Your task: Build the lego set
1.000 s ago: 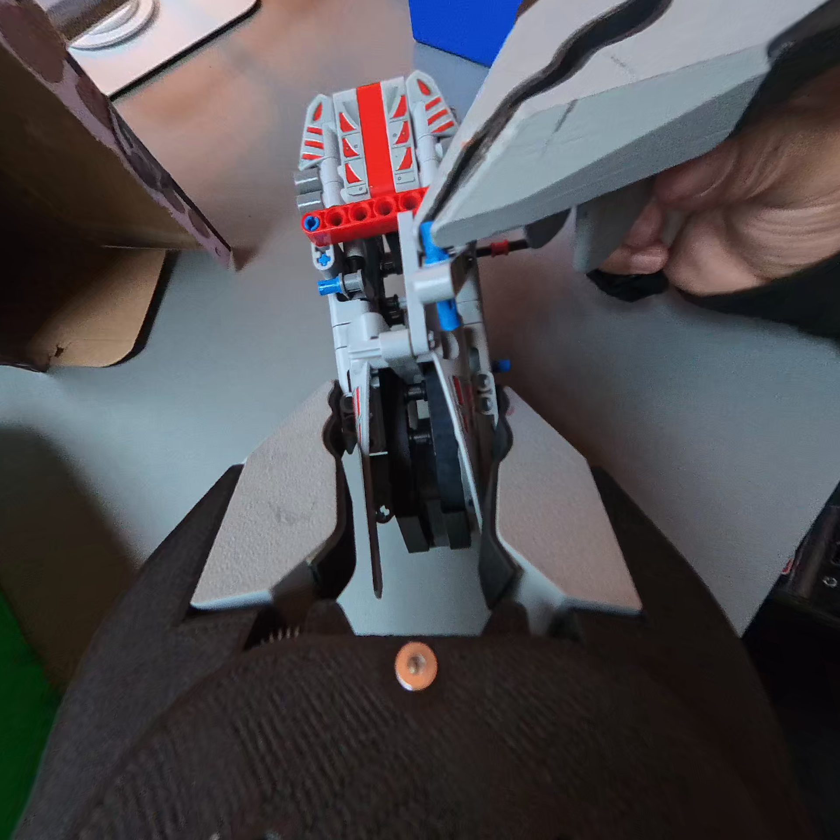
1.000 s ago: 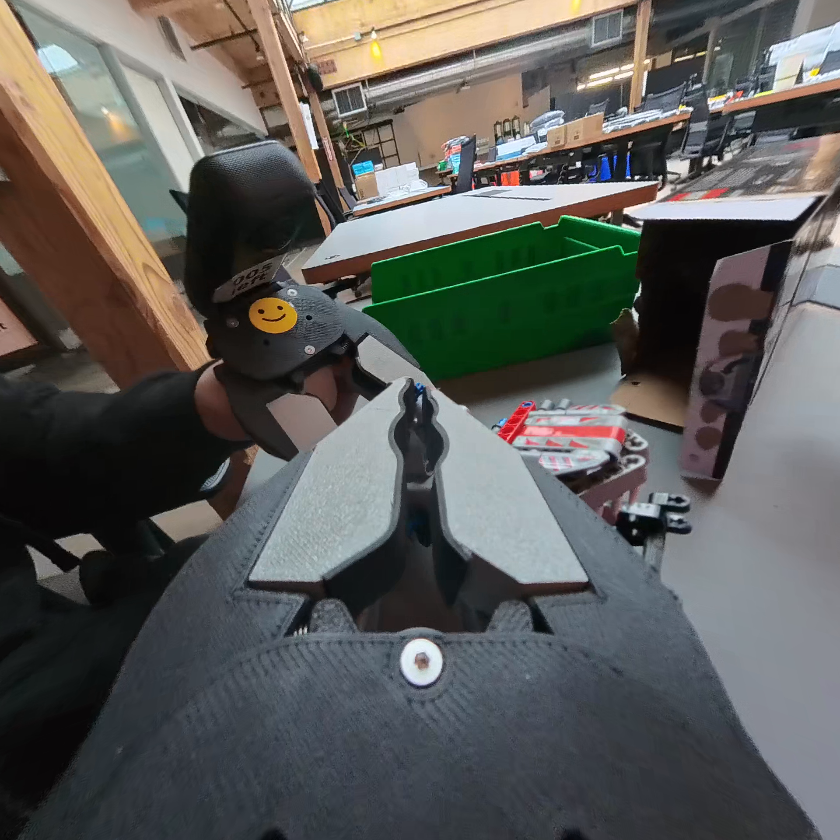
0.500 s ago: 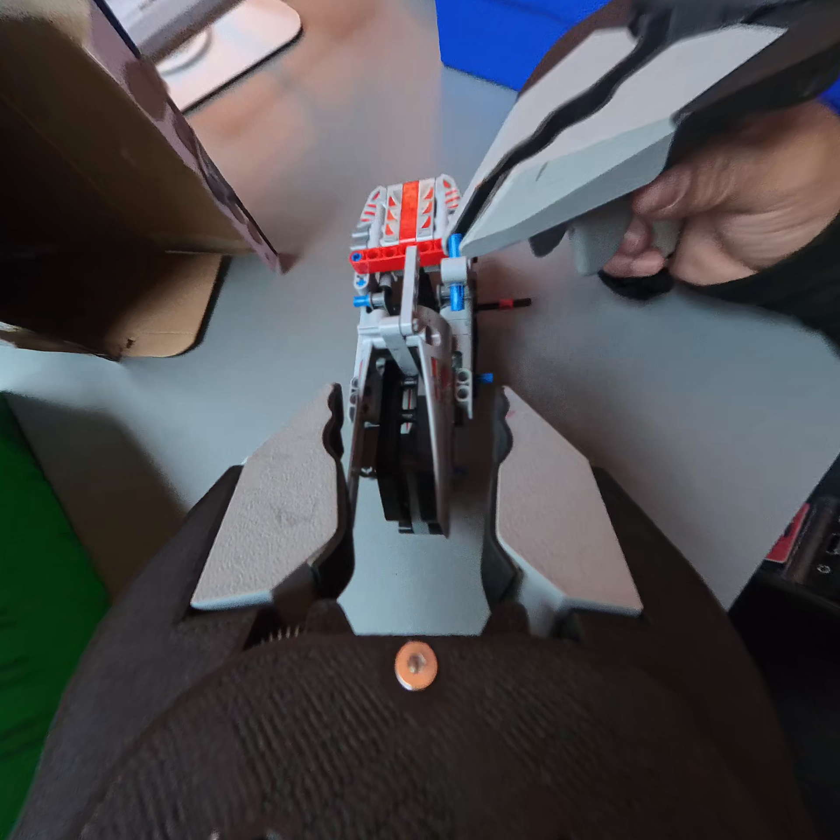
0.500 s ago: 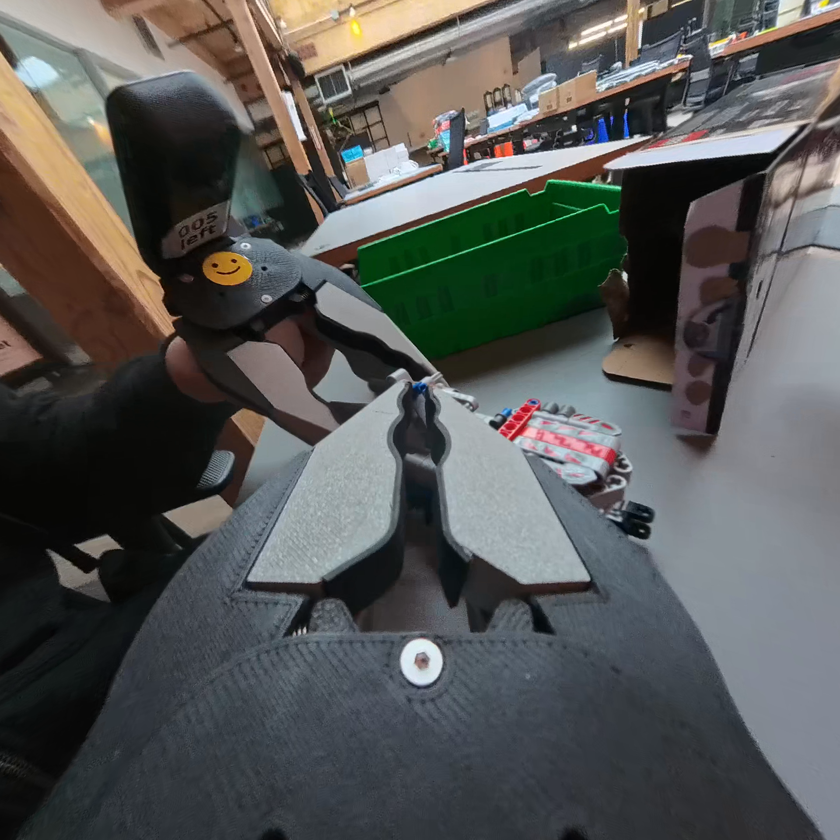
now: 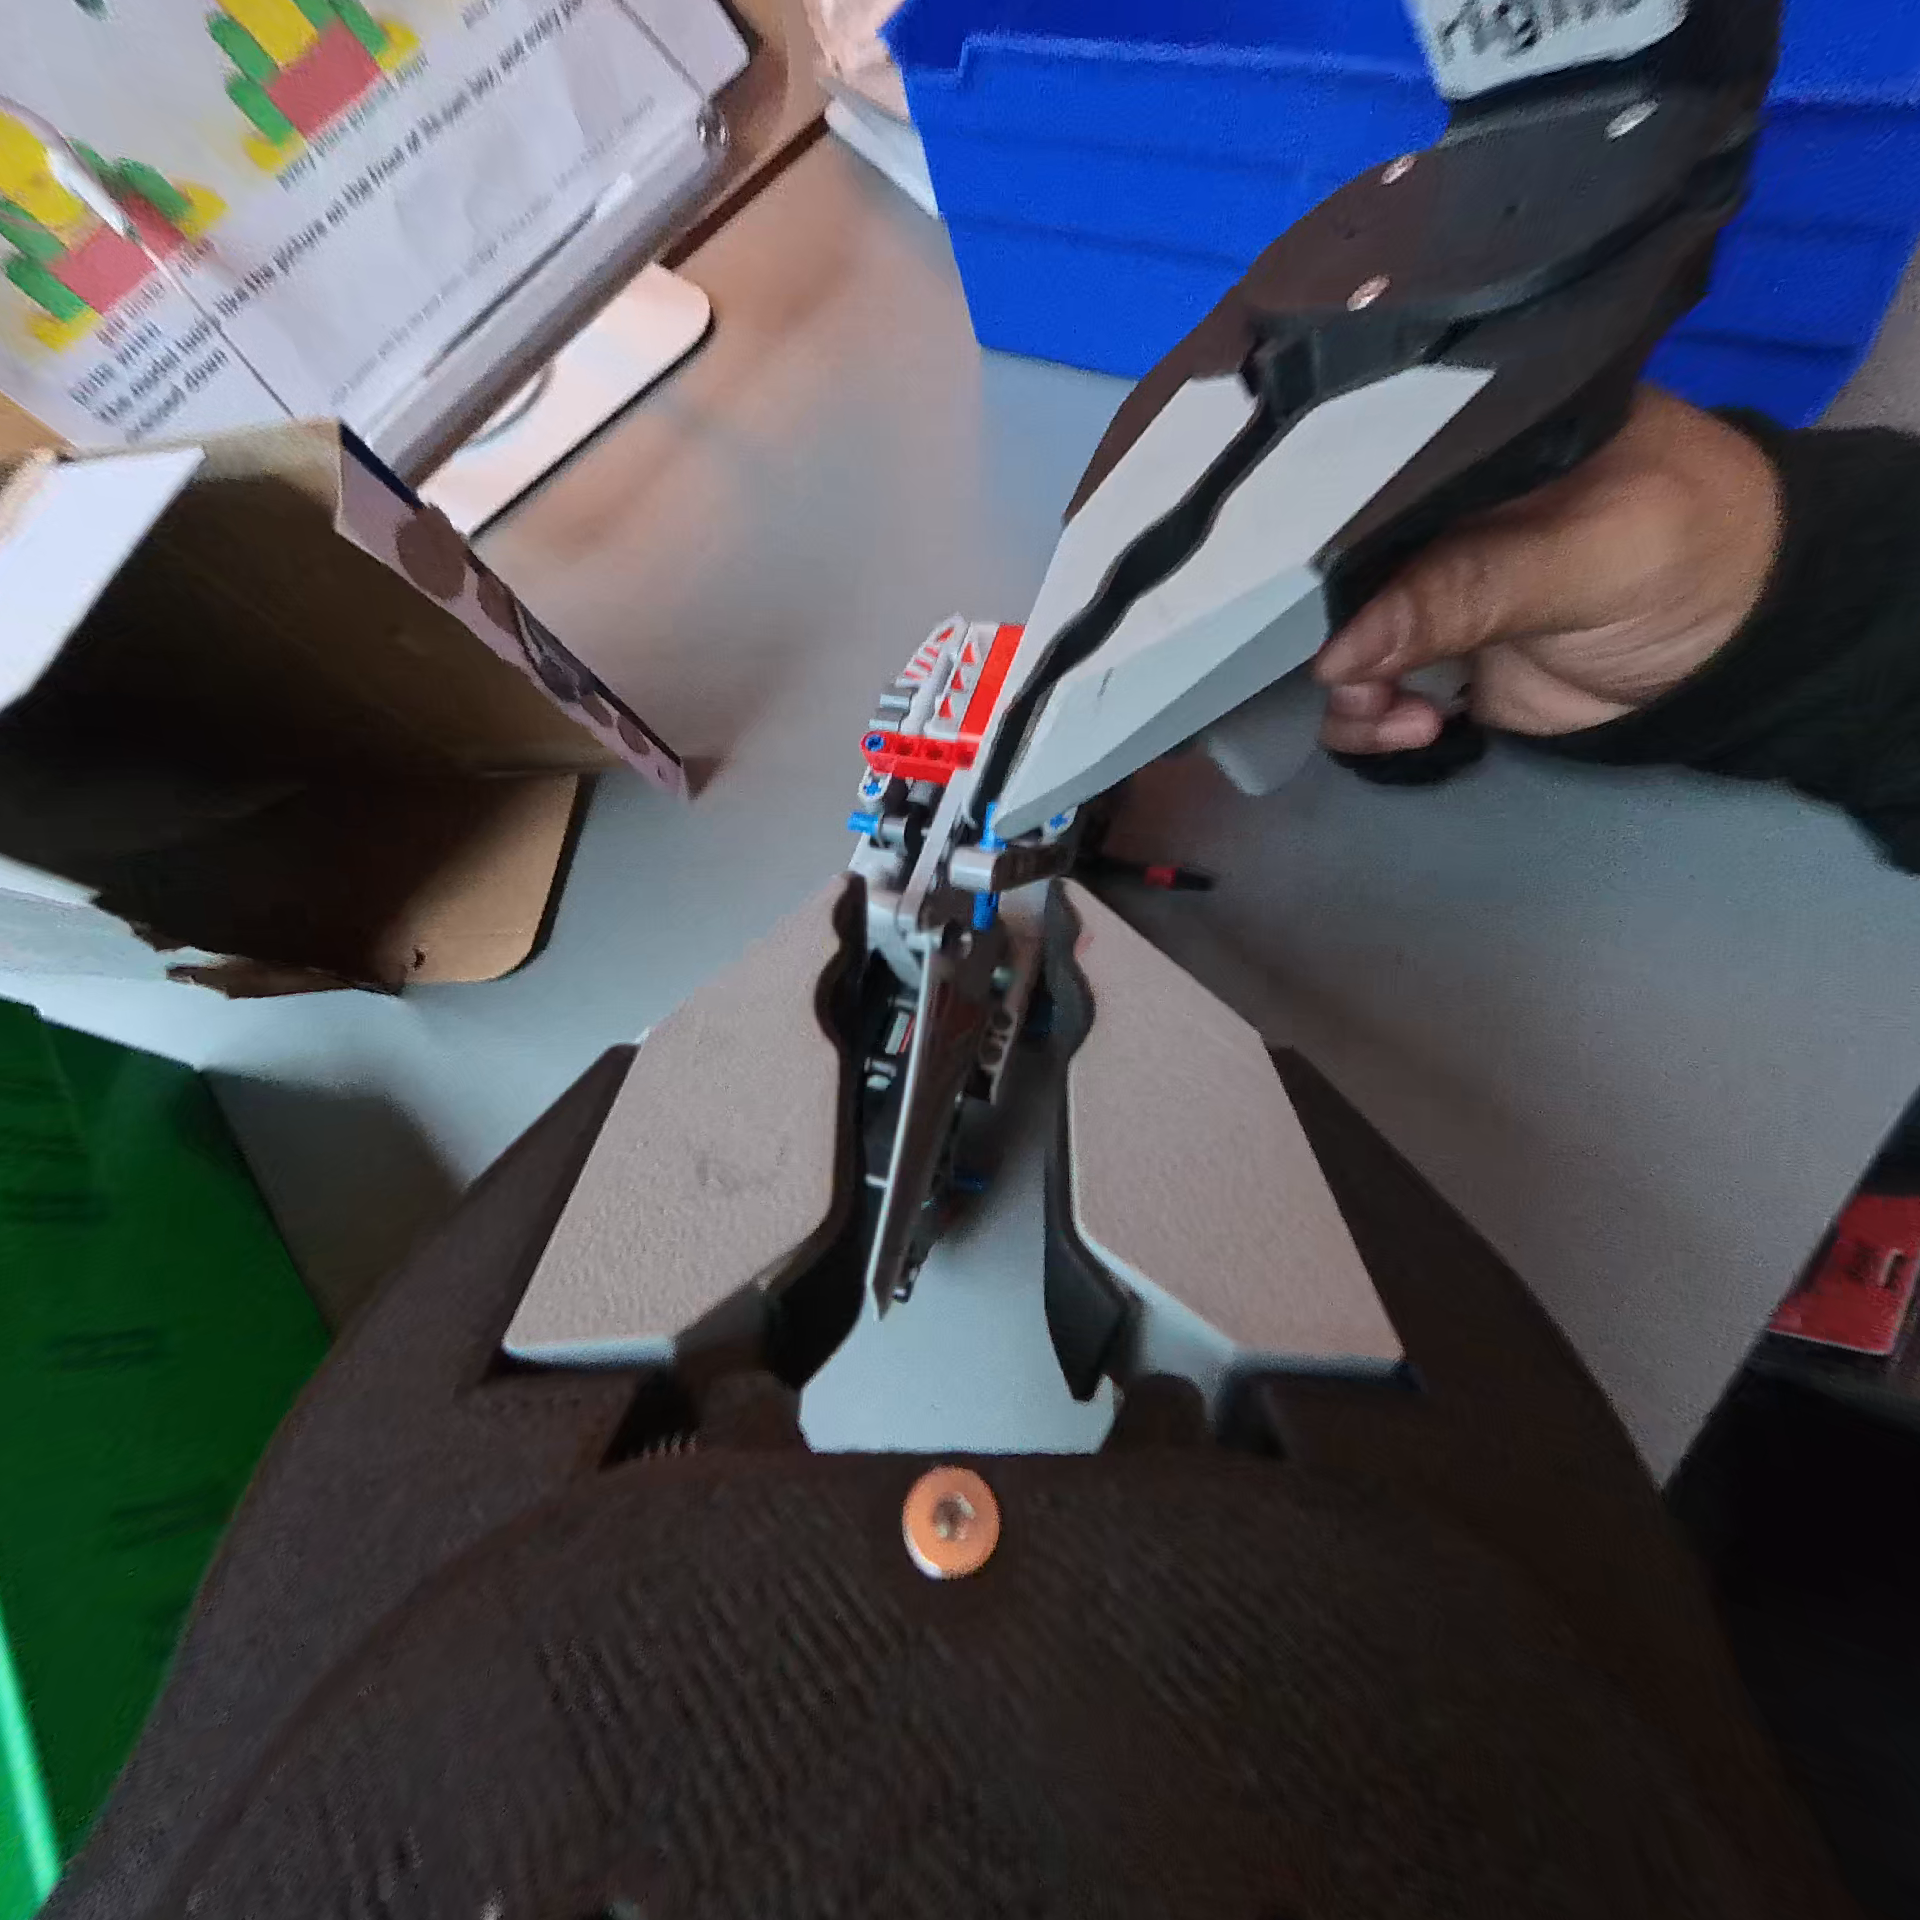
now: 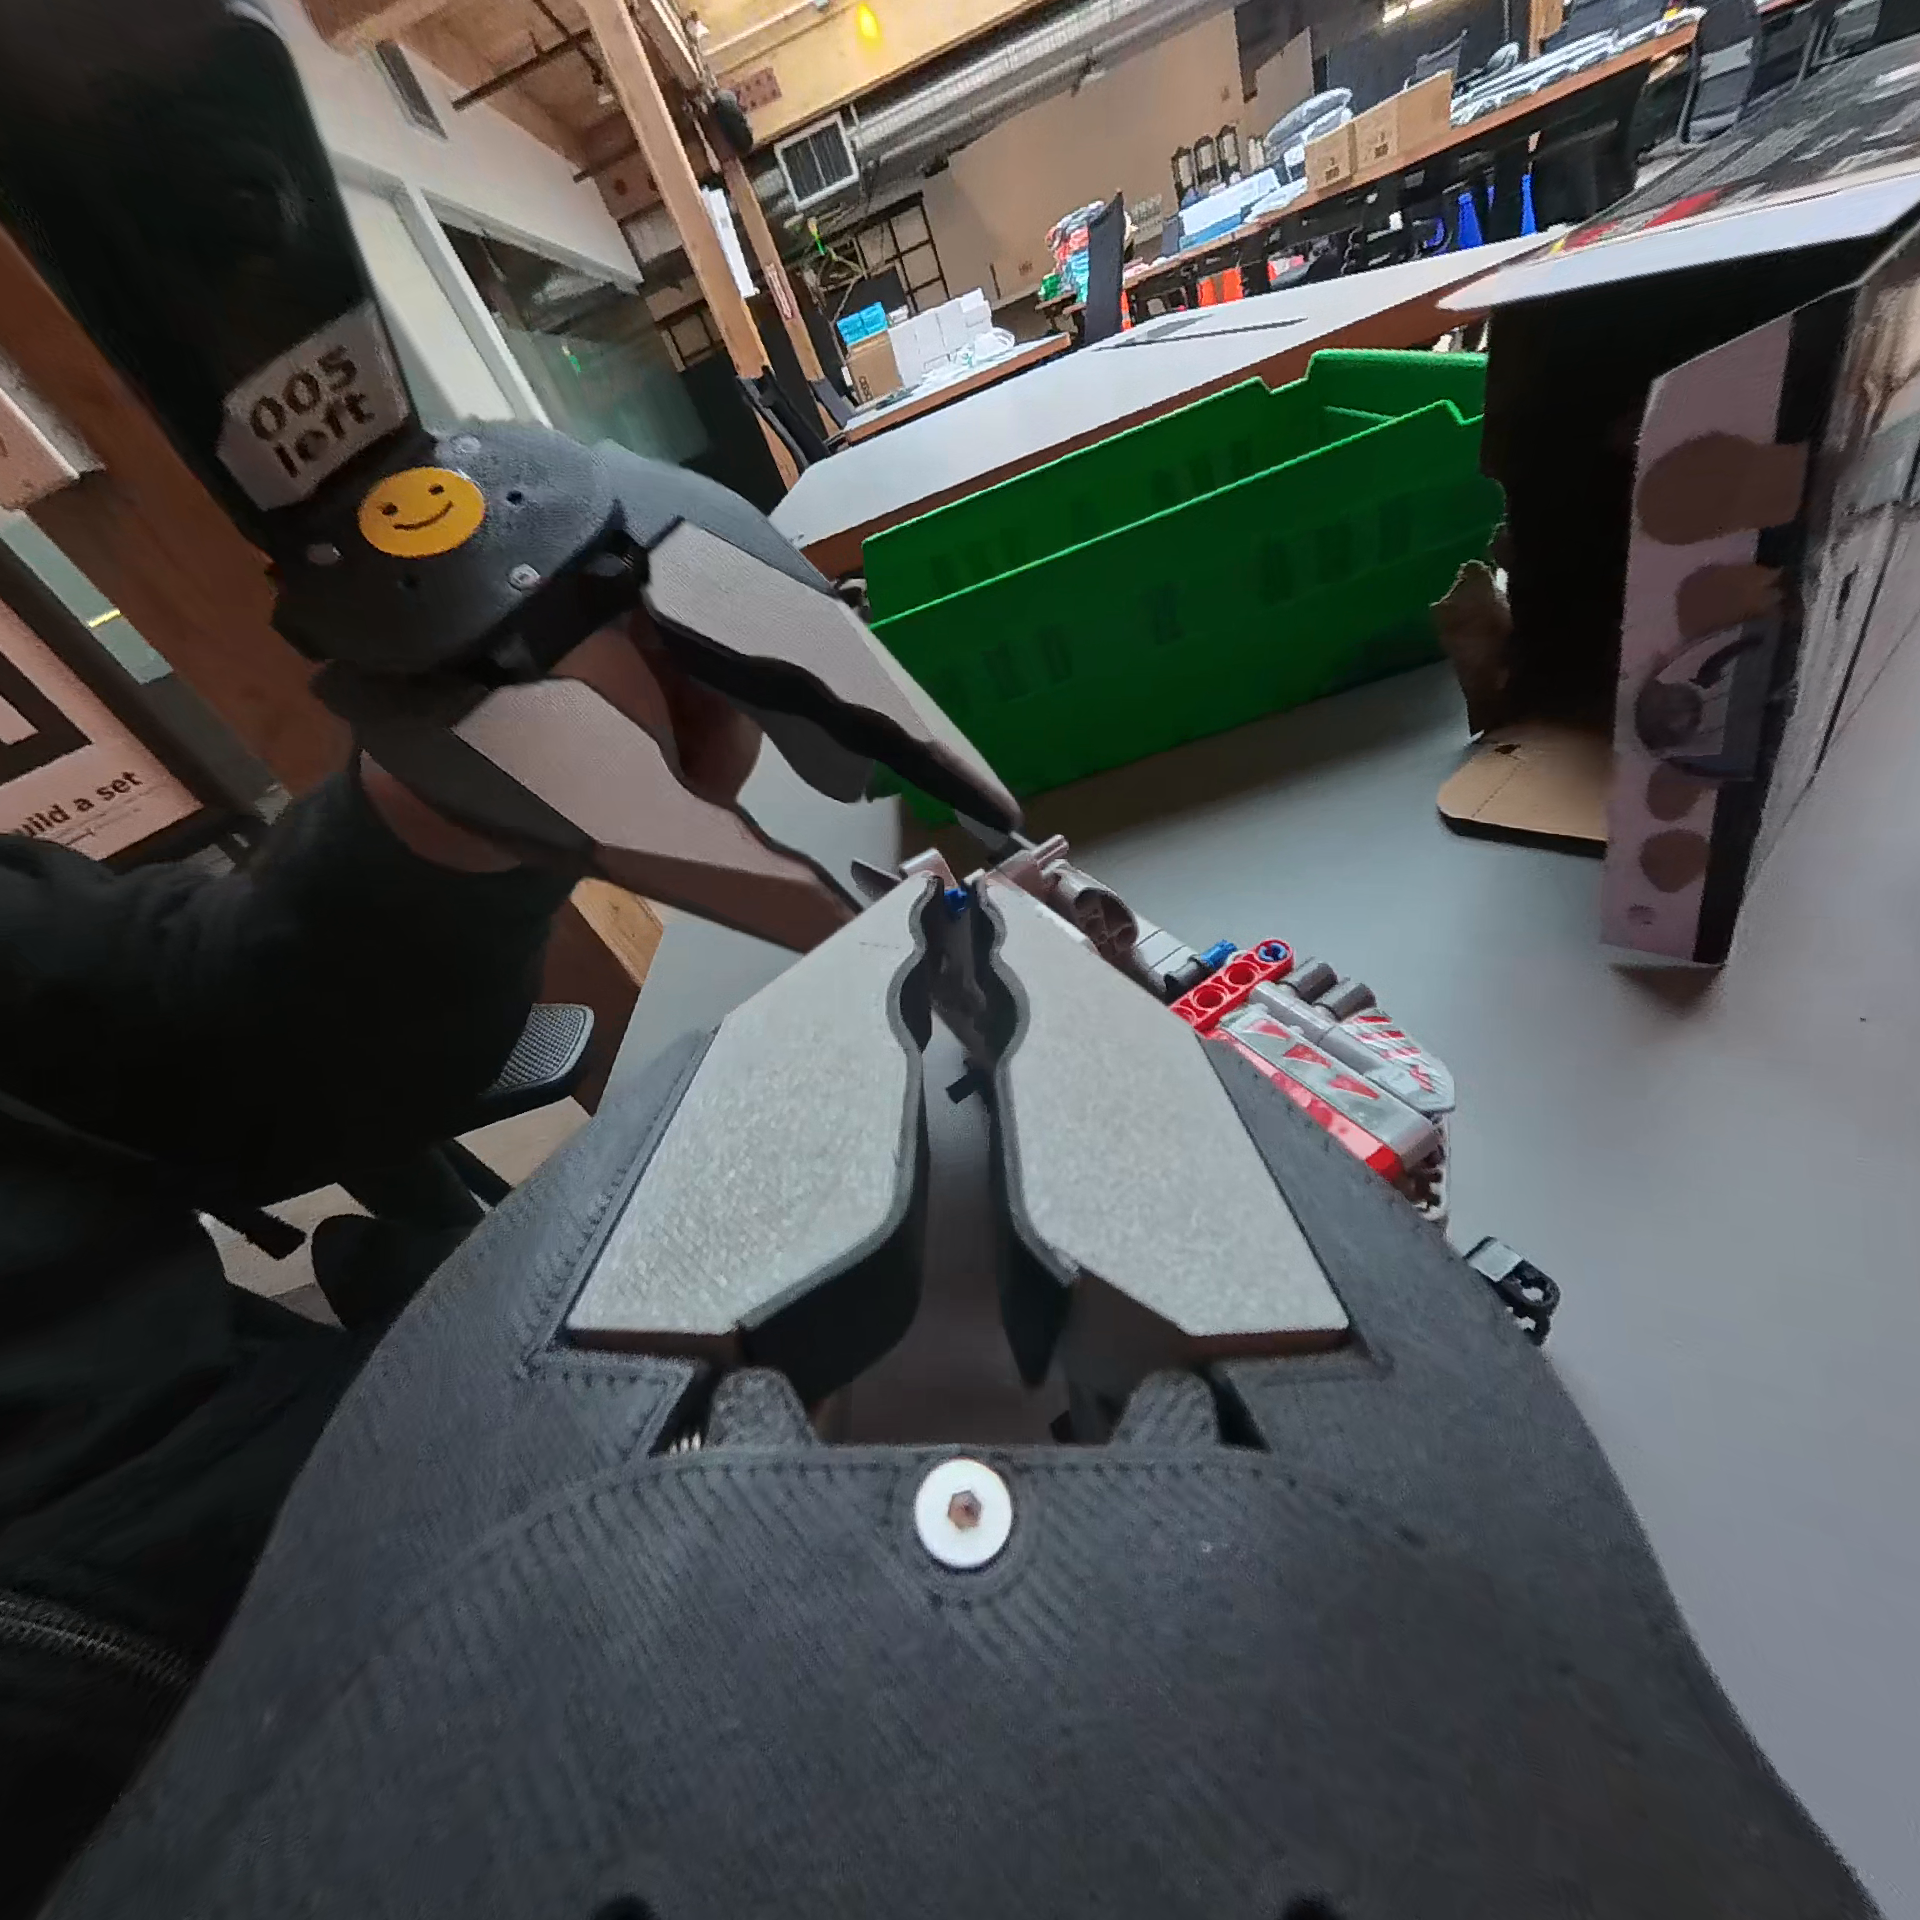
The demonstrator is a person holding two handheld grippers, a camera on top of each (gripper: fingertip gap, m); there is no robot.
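The lego model (image 5: 920, 750) is grey, red and black and lies on the grey table (image 5: 1455, 1039). My left gripper (image 5: 951, 925) is shut on the model's narrow rear part, fingers on both sides. My right gripper (image 6: 958, 906) is shut on a small blue pin (image 6: 950, 902). In the left wrist view the right gripper (image 5: 1000, 823) comes in from the upper right, with the pin (image 5: 990, 834) at a grey beam on top of the model. The model's striped front (image 6: 1320, 1070) shows to the right of my right fingers. The left gripper (image 6: 935, 842) reaches in from the left.
An open cardboard box (image 5: 260, 675) stands left of the model, with a green bin (image 5: 104, 1351) nearer. A blue bin (image 5: 1143, 208) and an instruction sheet stand (image 5: 312, 156) are behind. A thin black axle with a red tip (image 5: 1153, 876) and a small black piece (image 6: 1517, 1283) lie beside the model. Both grippers' tips are close together, under 4 cm apart.
My left fingers have closed in on the model's rear. The left view has pulled back and up. The right gripper has kept the blue pin and stays at the model's top.
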